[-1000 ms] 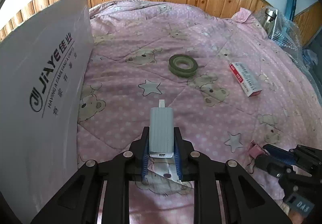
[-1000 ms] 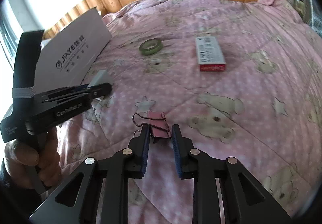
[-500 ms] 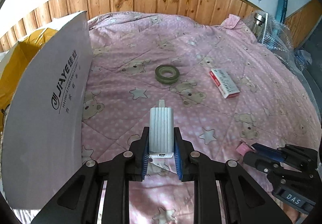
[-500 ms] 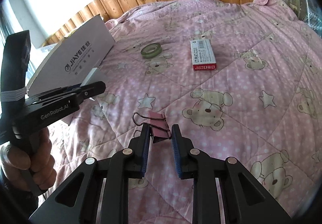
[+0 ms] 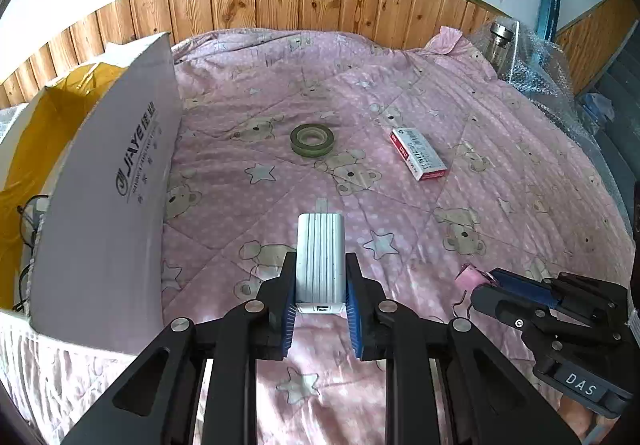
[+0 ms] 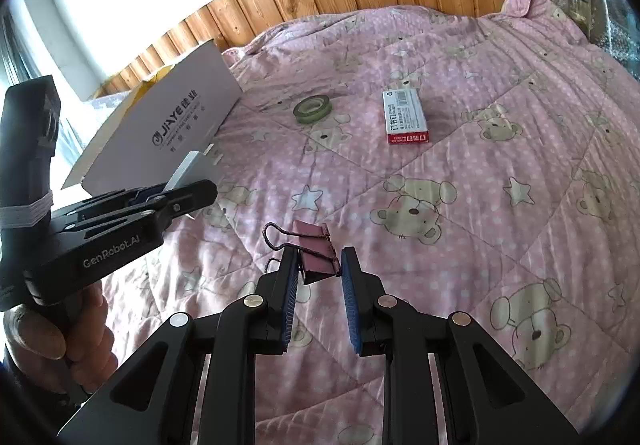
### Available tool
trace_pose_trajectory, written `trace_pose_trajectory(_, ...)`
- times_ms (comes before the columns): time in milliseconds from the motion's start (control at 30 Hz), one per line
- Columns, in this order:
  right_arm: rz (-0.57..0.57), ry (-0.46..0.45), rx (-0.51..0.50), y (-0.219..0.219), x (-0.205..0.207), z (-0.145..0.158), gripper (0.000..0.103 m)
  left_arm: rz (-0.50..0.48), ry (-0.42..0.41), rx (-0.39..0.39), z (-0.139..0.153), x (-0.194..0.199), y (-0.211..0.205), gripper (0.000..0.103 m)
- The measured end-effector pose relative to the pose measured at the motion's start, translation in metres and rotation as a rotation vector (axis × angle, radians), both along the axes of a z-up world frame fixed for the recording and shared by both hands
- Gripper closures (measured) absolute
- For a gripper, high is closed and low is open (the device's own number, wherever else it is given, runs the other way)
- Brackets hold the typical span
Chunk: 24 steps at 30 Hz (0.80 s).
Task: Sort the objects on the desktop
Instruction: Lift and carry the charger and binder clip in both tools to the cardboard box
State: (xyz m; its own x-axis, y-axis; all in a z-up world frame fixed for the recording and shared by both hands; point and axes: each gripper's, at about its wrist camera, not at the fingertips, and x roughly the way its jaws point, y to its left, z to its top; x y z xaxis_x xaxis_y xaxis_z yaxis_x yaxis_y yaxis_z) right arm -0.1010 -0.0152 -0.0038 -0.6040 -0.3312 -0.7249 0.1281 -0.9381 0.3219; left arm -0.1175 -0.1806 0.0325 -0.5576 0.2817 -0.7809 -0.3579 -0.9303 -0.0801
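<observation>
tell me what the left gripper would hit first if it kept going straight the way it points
Probably the pink quilt itself: the left gripper, shut on the silver power bank, points along open bedding. Farther on that line lies the green tape roll, slightly left of centre. Depth is hard to judge in the fisheye view.

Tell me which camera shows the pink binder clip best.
The right wrist view. There the pink binder clip sits close, between the right gripper's jaws, body and wire handles plain. The left wrist view shows only a small pink corner of it at the gripper's tip, far off at the frame's lower right.
</observation>
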Motion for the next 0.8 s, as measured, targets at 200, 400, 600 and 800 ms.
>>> trace_pose_trajectory(200,0.003,0.011,-0.003,-0.001,0.009,0.007,0.080,-0.004,0.012,0.012,0.012,0.012,-0.001,0.081)
trace_pose_trajectory(400,0.008,0.020,-0.003,-0.002,0.016,0.012,0.080,-0.007,0.021,0.017,0.020,0.021,-0.003,0.081)
trace_pose_trajectory(600,0.011,0.015,-0.004,-0.004,0.020,0.012,0.080,-0.005,0.024,0.020,0.023,0.028,-0.005,0.081)
trace_pose_trajectory(800,0.029,0.046,0.008,-0.011,0.022,0.028,0.080,-0.007,0.052,0.030,0.039,0.036,-0.009,0.081)
